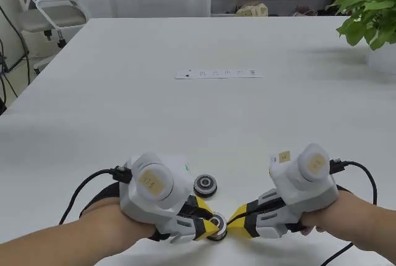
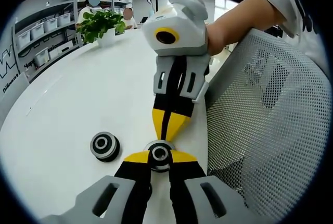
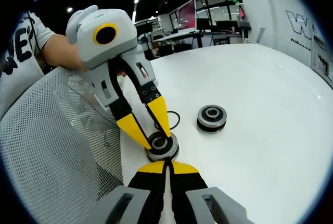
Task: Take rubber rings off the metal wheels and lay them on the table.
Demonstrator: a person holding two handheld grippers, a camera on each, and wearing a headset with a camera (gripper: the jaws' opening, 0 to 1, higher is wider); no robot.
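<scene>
Rubber ring [image 3: 156, 154] sits on the metal wheel [image 1: 216, 223] at the 6 o'clock edge of the white surface [image 1: 185, 117], where both tools meet. The left tool [image 2: 158, 157] reaches in from 9 o'clock and clamps the wheel across its sides. The right tool [image 3: 166, 168] meets it from 3 o'clock, jaws pressed together at the rim; whether they pinch rubber I cannot tell. Done well, I judge, the left holds the wheel firm and level while the right catches only the ring's lip and peels it toward 3 o'clock. A second wheel [image 1: 205, 185] lies just beside, at 11 o'clock, so the freed ring should land apart from it.
</scene>
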